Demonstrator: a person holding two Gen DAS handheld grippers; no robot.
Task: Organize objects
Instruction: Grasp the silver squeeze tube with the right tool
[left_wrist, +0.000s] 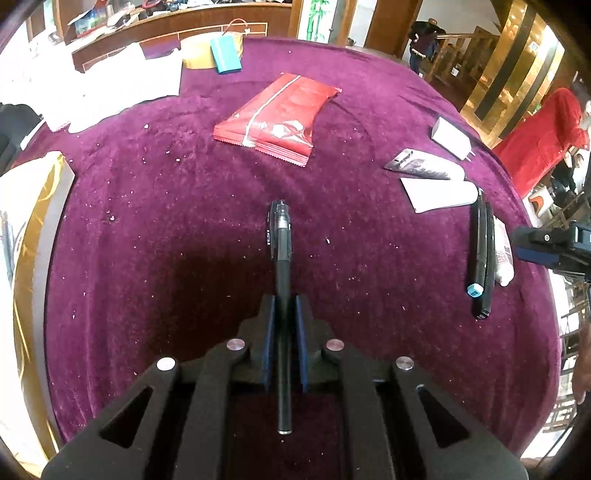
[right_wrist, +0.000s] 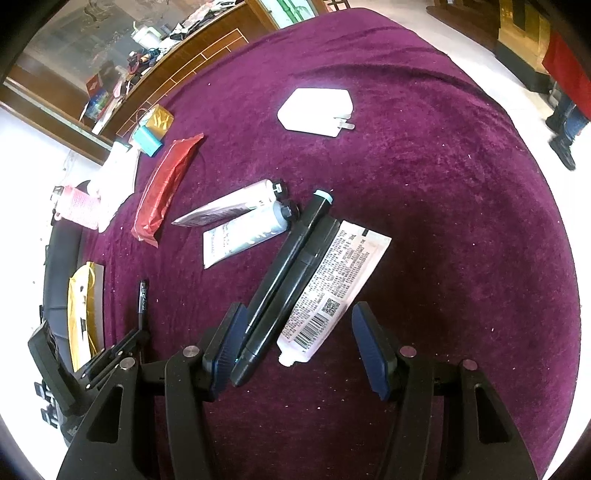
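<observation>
My left gripper is shut on a black pen, which points forward over the purple tablecloth; the pen also shows in the right wrist view. My right gripper is open and empty, its jaws on either side of two black markers and a white tube lying side by side. The left blue pad sits right against the markers. Two more tubes lie further off. The markers also show in the left wrist view.
A red packet lies mid-table and a white charger plug at the far side. A teal box, white cloth and a yellow-and-white bag sit along the table's left edge. People stand beyond the table.
</observation>
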